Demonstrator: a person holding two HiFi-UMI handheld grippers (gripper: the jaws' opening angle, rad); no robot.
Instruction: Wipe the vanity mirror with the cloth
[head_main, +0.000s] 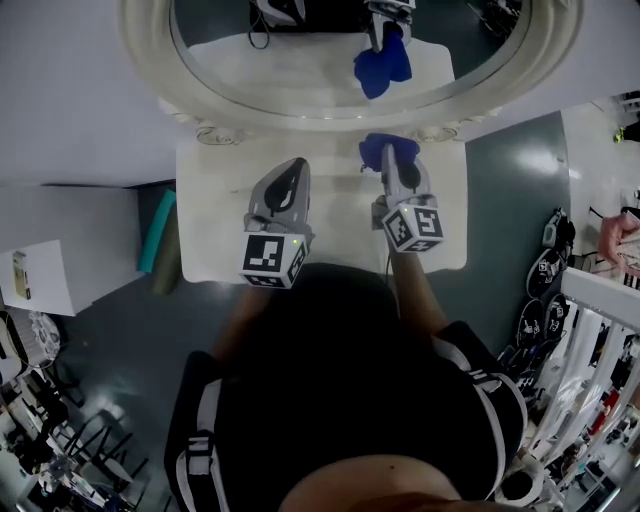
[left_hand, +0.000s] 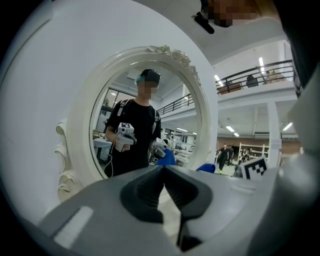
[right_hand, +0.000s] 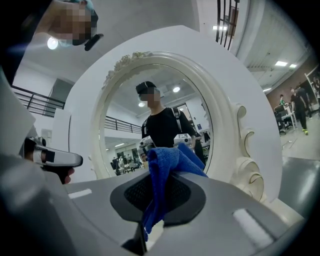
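Observation:
An oval vanity mirror (head_main: 300, 60) in a white carved frame (left_hand: 75, 125) stands at the back of a white vanity top (head_main: 215, 180). My right gripper (head_main: 388, 158) is shut on a blue cloth (right_hand: 167, 170), whose bunched end (head_main: 385, 148) sticks out toward the mirror just short of the frame's base. My left gripper (head_main: 292, 172) hovers over the vanity top to the left of it, shut with nothing in it. The glass (right_hand: 150, 125) reflects the person, both grippers and the cloth.
Grey floor (head_main: 110, 330) surrounds the vanity. A teal object (head_main: 157, 232) leans at its left side. White panels (head_main: 60, 240) stand at the left, and racks with cluttered goods (head_main: 560, 300) at the right.

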